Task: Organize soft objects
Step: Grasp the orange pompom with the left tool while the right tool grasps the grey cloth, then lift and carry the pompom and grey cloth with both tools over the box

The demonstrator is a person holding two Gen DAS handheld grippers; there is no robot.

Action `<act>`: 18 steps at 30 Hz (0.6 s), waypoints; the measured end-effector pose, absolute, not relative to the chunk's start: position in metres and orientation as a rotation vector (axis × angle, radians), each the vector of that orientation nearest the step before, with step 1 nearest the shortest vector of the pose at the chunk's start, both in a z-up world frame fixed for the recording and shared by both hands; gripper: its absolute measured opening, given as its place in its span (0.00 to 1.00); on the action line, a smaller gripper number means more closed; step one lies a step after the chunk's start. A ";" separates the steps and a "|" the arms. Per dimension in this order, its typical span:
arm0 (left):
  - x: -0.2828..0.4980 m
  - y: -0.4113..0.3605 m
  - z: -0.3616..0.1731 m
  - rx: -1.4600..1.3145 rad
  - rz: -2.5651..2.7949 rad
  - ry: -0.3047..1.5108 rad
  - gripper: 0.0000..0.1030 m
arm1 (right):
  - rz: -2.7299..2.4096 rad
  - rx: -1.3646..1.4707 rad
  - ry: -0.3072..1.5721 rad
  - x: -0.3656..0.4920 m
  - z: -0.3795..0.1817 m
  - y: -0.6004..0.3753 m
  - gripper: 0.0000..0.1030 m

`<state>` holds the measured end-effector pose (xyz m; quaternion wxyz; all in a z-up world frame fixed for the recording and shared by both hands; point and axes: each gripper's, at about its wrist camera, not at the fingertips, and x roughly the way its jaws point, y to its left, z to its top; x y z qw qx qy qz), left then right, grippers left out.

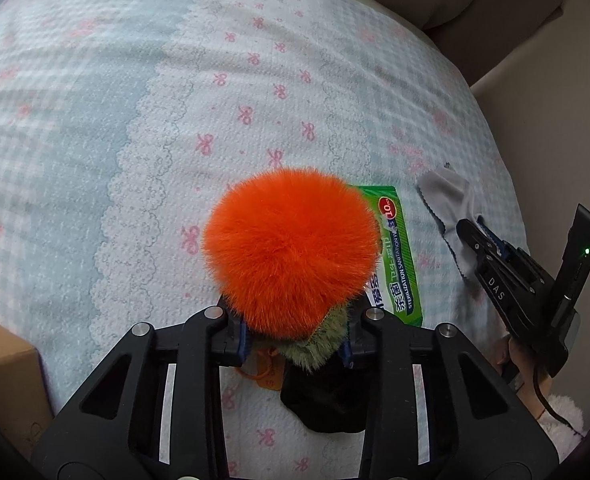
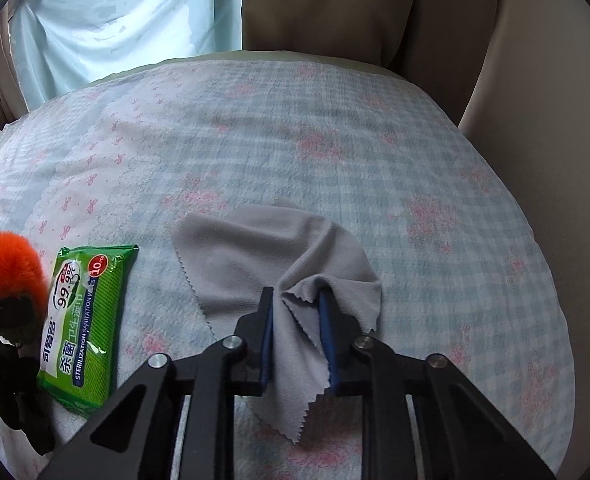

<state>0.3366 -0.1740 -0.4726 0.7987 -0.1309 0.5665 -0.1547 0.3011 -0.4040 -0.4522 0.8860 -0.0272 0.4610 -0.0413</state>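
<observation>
left wrist view: the left gripper (image 1: 295,346) has its jaws pressed in on the olive-green base of an orange pompom (image 1: 291,248), which fills the middle of the frame above the bedspread (image 1: 135,100). a black cloth piece (image 1: 323,404) hangs or lies just below the jaws; i cannot tell which. a green wipes pack (image 1: 399,252) lies flat just right of the pompom, and further right the right gripper (image 1: 479,236) meets a grey cloth (image 1: 451,200). a cardboard box (image 1: 7,380) sits at the left edge.

right wrist view: the right gripper (image 2: 297,308) pinches a bunched fold of the grey cloth (image 2: 255,252), the rest lying on the bedspread (image 2: 415,160). the wipes pack (image 2: 83,320) lies to its left, the pompom (image 2: 7,264) beyond.

judging by this, both soft items are gripped but not yet put anywhere; sorting seems barely begun.
</observation>
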 end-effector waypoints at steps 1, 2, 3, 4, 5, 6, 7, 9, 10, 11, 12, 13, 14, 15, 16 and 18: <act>0.337 -0.174 -0.471 -0.273 -0.327 1.209 0.26 | -0.085 -0.057 0.959 0.301 -0.452 -0.404 0.11; 0.337 -0.174 -0.469 -0.264 -0.321 1.201 0.26 | -0.082 -0.055 0.958 0.301 -0.451 -0.404 0.10; 0.338 -0.174 -0.468 -0.258 -0.320 1.194 0.25 | -0.084 -0.058 0.955 0.301 -0.450 -0.403 0.08; 0.338 -0.173 -0.466 -0.255 -0.318 1.187 0.25 | -0.085 -0.061 0.950 0.300 -0.448 -0.403 0.08; 0.339 -0.173 -0.464 -0.254 -0.317 1.180 0.24 | -0.082 -0.060 0.946 0.300 -0.446 -0.403 0.07; 0.339 -0.170 -0.462 -0.256 -0.317 1.174 0.24 | -0.082 -0.059 0.942 0.300 -0.445 -0.403 0.07; 0.340 -0.170 -0.460 -0.257 -0.315 1.168 0.24 | -0.083 -0.056 0.936 0.300 -0.442 -0.403 0.07; 0.340 -0.167 -0.455 -0.263 -0.315 1.158 0.24 | -0.085 -0.051 0.926 0.299 -0.438 -0.403 0.07; 0.339 -0.166 -0.453 -0.263 -0.315 1.153 0.24 | -0.087 -0.050 0.921 0.299 -0.435 -0.403 0.07; 0.340 -0.166 -0.451 -0.262 -0.315 1.150 0.24 | -0.088 -0.048 0.918 0.300 -0.433 -0.403 0.07; 0.339 -0.166 -0.449 -0.262 -0.317 1.146 0.24 | -0.089 -0.047 0.914 0.299 -0.430 -0.403 0.07; 0.339 -0.166 -0.447 -0.262 -0.319 1.142 0.24 | -0.090 -0.046 0.911 0.299 -0.427 -0.403 0.07; 0.339 -0.166 -0.443 -0.263 -0.323 1.137 0.24 | -0.092 -0.047 0.908 0.299 -0.425 -0.403 0.07; 0.338 -0.166 -0.440 -0.261 -0.325 1.130 0.24 | -0.093 -0.046 0.904 0.299 -0.422 -0.403 0.07; 0.337 -0.166 -0.435 -0.259 -0.329 1.124 0.24 | -0.095 -0.046 0.900 0.299 -0.418 -0.403 0.07; 0.336 -0.166 -0.427 -0.256 -0.334 1.107 0.23 | -0.099 -0.045 0.888 0.296 -0.411 -0.403 0.07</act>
